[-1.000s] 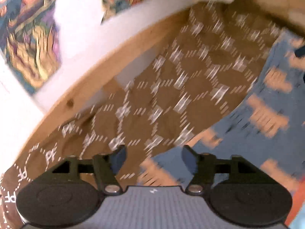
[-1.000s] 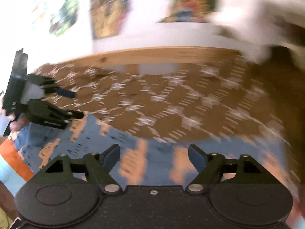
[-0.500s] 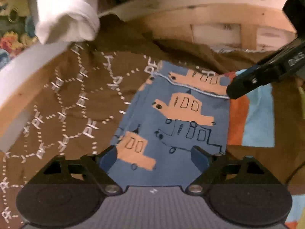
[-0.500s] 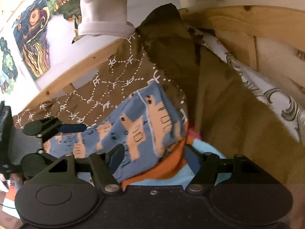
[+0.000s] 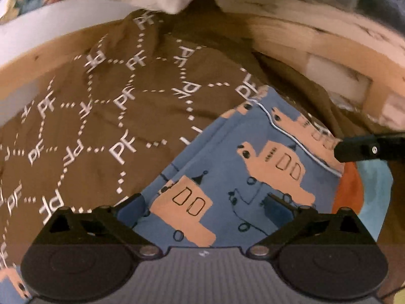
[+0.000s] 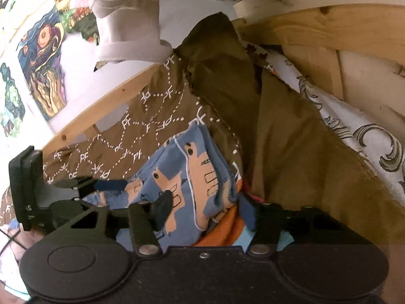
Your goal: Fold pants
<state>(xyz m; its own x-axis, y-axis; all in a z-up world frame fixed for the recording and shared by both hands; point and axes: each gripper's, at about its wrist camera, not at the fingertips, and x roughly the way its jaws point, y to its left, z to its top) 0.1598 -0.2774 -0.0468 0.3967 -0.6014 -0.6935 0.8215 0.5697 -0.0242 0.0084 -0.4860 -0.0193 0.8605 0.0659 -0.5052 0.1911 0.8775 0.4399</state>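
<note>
- Our left tongs (image 5: 205, 206) have just been opening and now stand wide, pads clear of the cloth; the blue printed pants (image 5: 243, 177) lie under and beyond them on the brown bedspread (image 5: 101, 116), no longer blurred mid-swing as a second ago.
- Our right tongs (image 6: 205, 207) have just been closing around the pants' bunched right end, beside an orange garment (image 6: 222, 233); whether the pads press yet we cannot tell.
- We judge a fold just laid down, the right side regripping.

Brown bedspread (image 5: 106, 116) left of the pants (image 5: 227, 177) lies open; wooden bed rails (image 5: 316, 58) and hanging white cloth (image 6: 126, 25) block beyond.
</note>
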